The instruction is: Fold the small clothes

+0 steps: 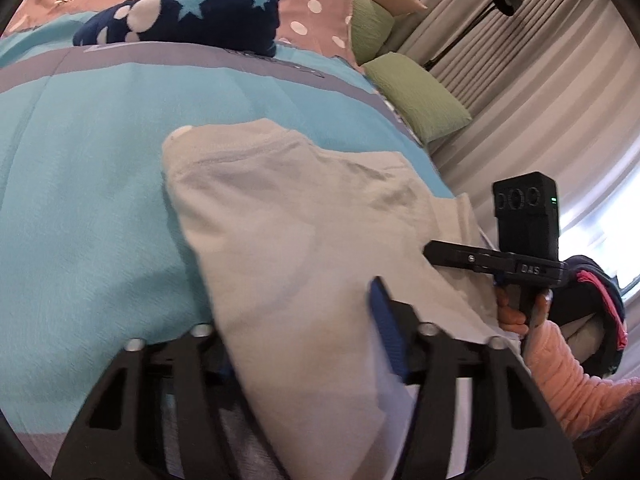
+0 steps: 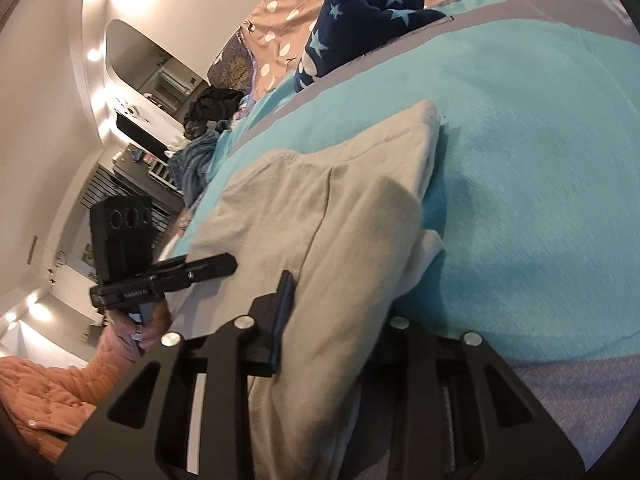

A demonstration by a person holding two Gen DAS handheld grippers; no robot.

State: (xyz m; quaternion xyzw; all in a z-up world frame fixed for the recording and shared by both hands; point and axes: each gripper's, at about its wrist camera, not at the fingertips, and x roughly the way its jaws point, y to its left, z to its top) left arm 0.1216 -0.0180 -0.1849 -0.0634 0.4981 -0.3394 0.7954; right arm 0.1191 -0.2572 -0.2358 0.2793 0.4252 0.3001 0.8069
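Observation:
A cream garment (image 1: 288, 220) lies partly folded on the turquoise bed cover (image 1: 100, 160). In the left wrist view its near end bunches up between my left gripper's (image 1: 308, 344) fingers, covering the left one while the blue pad of the right one presses into it. My right gripper (image 1: 434, 249) rests on the cloth's right edge, in a pink-sleeved hand. In the right wrist view the garment (image 2: 320, 200) fills my right gripper (image 2: 332, 328), hiding its right finger. My left gripper (image 2: 224, 266) sits at the cloth's left edge.
A navy star-print blanket (image 1: 192, 12) lies further up the bed on a pink dotted sheet (image 1: 312, 8). Green pillows (image 1: 420, 96) and a floor lamp (image 1: 508, 2) stand by the curtains. A dark clothes pile (image 2: 216, 104) and a mirror (image 2: 140, 64) are beyond the bed's left side.

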